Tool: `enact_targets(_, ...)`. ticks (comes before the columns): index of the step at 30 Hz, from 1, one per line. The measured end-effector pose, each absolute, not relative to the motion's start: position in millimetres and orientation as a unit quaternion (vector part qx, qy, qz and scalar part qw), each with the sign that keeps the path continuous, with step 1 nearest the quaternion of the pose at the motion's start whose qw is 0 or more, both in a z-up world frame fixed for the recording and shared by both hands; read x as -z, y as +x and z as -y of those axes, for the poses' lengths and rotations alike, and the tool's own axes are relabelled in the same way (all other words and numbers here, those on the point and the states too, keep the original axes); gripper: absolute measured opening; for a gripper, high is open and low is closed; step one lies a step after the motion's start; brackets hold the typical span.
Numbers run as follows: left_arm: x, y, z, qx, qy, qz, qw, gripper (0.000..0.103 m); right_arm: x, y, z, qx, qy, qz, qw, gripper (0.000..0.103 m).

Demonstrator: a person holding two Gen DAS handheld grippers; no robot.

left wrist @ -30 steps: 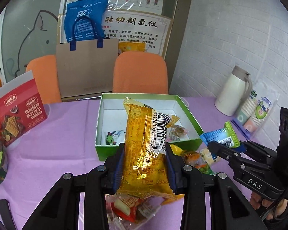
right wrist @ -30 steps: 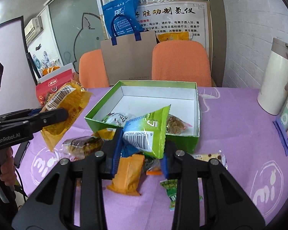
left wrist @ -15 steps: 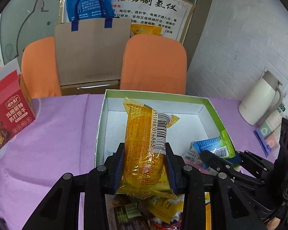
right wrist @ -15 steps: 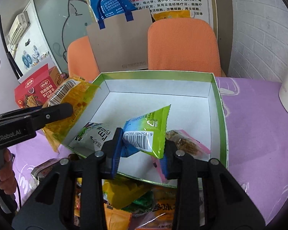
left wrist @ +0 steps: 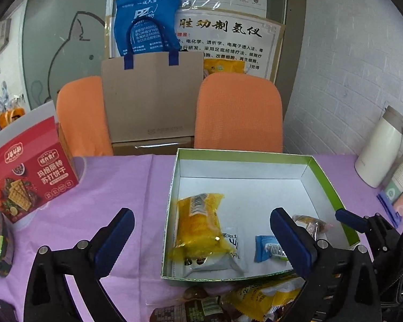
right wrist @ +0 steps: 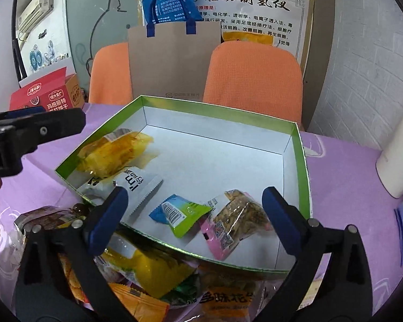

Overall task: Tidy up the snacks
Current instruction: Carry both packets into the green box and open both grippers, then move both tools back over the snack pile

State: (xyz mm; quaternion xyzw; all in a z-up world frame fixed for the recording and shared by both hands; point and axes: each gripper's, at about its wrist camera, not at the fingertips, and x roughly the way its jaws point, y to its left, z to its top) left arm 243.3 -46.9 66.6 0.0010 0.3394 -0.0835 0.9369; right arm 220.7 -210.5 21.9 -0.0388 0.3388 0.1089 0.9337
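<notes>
Table [left wrist: 115, 182] under purple cloth. Far left: red cracker box [left wrist: 29, 171] with Chinese lettering. Left gripper [left wrist: 201, 230]: jaws spread wide, holding nothing. Green-rimmed box [left wrist: 244, 155] at centre, white inside. Within it, left to right: yellow packet [left wrist: 201, 220] with barcode, lying between and just beyond the left jaws; white packet [right wrist: 131, 185] marked "im"; blue-green packet [right wrist: 180, 212] with barcode; pink packet [right wrist: 228, 222] with QR codes. Right gripper [right wrist: 193, 212]: jaws spread, empty, the blue-green packet lying between them below. Loose snacks [right wrist: 153, 271] heaped at the box's near edge. Far right: white thermos [left wrist: 381, 150].
</notes>
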Motion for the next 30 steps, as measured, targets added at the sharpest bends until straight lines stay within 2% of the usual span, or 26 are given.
enact_targets(18, -120.9, 130.6, 43.1, 0.072, 0.041, -0.264, 0.961, 0.103, -82.9, 108.2, 213.2, -0.102, -0.010, -0.256, 0.961, 0.102)
enact_targets(25, -111.0, 80.2, 32.1, 0.059, 0.044, -0.265, 0.961, 0.103, -70.0, 66.2, 221.1, -0.084, 0.023, -0.253, 0.964, 0.102)
enact_targets(30, -79.4, 54.0, 17.0, 0.055, 0.031, -0.293, 0.954, 0.103, -46.3, 45.6, 231.2, -0.101, 0.071, -0.262, 0.957, 0.102)
